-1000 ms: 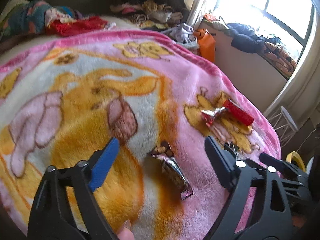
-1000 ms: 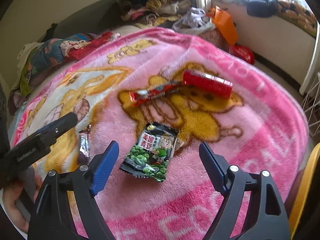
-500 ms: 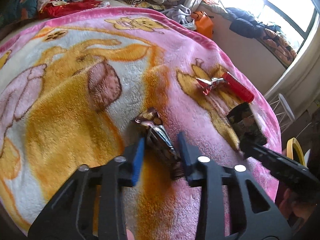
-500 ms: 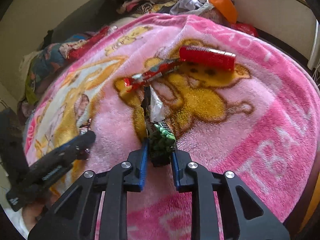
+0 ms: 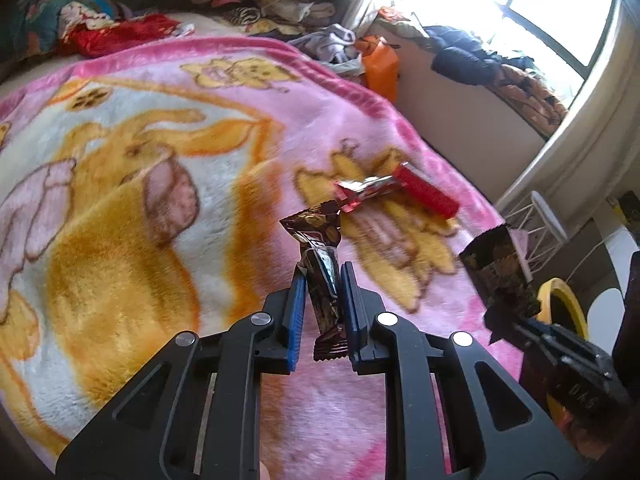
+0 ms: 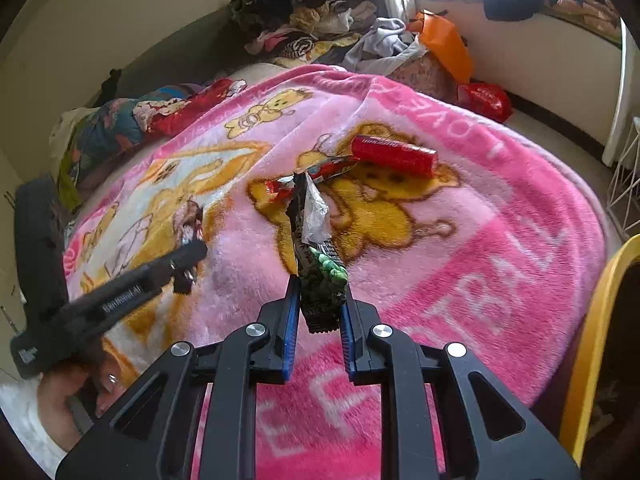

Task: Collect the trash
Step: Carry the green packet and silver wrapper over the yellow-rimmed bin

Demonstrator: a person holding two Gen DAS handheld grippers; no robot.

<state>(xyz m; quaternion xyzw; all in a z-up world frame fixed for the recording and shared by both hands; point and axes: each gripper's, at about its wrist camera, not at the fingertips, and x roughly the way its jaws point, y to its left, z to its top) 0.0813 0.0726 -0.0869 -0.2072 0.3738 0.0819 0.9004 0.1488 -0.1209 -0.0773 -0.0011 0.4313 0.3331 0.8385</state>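
**Two grippers, two wrappers**

The left gripper [image 5: 322, 276] has just squeezed its jaws onto a shiny brown candy wrapper [image 5: 320, 264], which sticks up between its blue pads. The right gripper [image 6: 320, 284] pinches a crumpled green-and-black snack bag [image 6: 318, 256]. Just past both tools, a long red wrapper [image 6: 394, 156] lies on the fluffy pink cartoon blanket [image 6: 480, 240].
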